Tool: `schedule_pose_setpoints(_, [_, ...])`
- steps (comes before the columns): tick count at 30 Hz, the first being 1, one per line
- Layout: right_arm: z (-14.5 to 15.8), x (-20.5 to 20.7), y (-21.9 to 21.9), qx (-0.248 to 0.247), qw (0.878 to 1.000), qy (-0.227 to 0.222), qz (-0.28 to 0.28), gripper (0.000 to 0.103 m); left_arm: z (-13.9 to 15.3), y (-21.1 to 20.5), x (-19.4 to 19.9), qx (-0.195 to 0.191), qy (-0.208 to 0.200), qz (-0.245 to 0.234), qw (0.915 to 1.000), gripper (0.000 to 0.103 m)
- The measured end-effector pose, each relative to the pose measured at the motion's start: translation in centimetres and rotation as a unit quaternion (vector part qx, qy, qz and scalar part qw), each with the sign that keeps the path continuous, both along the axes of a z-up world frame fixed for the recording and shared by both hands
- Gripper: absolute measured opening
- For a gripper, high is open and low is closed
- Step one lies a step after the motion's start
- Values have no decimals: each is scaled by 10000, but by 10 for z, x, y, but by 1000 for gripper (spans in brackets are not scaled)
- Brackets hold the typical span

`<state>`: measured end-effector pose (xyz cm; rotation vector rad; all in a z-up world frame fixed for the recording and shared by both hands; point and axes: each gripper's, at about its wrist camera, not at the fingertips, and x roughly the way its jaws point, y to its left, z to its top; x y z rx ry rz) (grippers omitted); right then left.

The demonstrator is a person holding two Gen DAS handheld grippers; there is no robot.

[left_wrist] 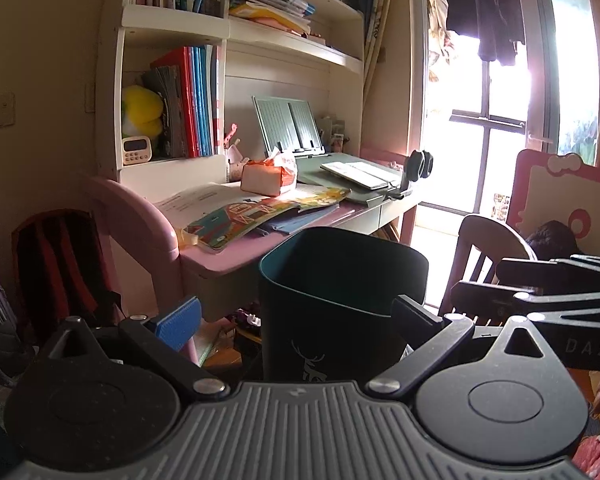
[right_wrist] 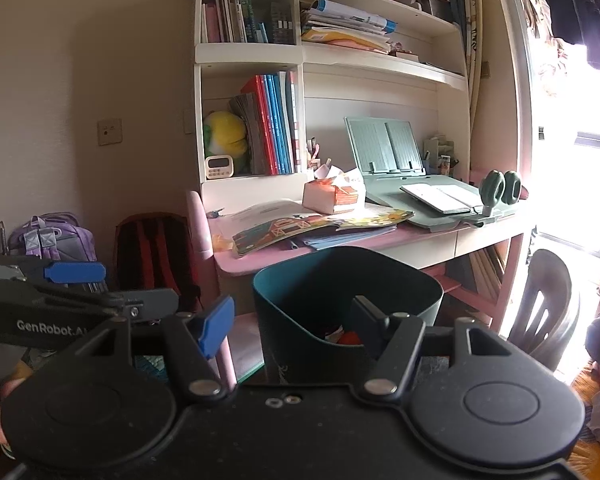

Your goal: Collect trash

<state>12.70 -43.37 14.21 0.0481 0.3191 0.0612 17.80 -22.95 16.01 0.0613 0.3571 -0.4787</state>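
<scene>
A dark teal trash bin (left_wrist: 340,304) stands in front of the pink desk (left_wrist: 236,248). It also shows in the right wrist view (right_wrist: 340,300), with red and white trash (right_wrist: 346,336) inside. My left gripper (left_wrist: 296,316) is open, with its fingers either side of the bin and nothing between the pads. My right gripper (right_wrist: 296,320) is open above the bin's near rim and empty. The right gripper shows at the right edge of the left wrist view (left_wrist: 548,292). The left gripper shows at the left edge of the right wrist view (right_wrist: 72,280).
The desk holds an orange tissue pack (right_wrist: 334,196), picture books (right_wrist: 312,228), a green book stand (right_wrist: 384,148) and an open notebook (right_wrist: 440,198). Shelves of books (right_wrist: 272,120) rise behind. Backpacks (right_wrist: 152,256) lean at the left wall. A chair (right_wrist: 548,300) stands at the right by the bright window.
</scene>
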Motion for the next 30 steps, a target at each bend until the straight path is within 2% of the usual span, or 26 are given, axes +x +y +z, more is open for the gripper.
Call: schedule_pose_setpoints(30, [7,-9,2,-17,10000,-84,4,65,5,-1,-7,-15,-105,21,9999,102])
